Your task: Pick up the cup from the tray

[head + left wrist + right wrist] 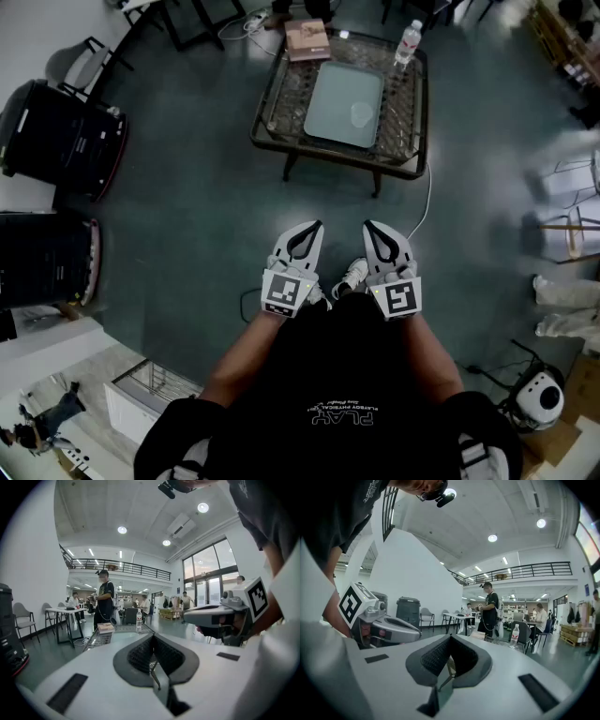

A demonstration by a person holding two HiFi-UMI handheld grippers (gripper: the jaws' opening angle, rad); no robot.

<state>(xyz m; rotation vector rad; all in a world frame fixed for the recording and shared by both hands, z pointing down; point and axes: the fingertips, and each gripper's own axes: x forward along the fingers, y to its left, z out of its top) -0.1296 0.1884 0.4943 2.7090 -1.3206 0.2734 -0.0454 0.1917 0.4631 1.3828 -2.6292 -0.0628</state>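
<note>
Cup point(364, 114): seen toward the right side of the pale tray point(328, 94) on the low table point(270, 120), well apart from both grippers. It appears clear and thin-walled, so it is judged light, easily crushed and likely slippery. Whether it stands upright cannot be told. A light pinch across the wall, below the rim, is advised. Left gripper point(312, 228) and right gripper point(368, 228) are held near the body, jaws pressed together, nothing between them. Jaws must be opened before approach.

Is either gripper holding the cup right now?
No: the cup sits on the tray, well ahead of the left gripper and the right gripper, both shut and empty.
</note>
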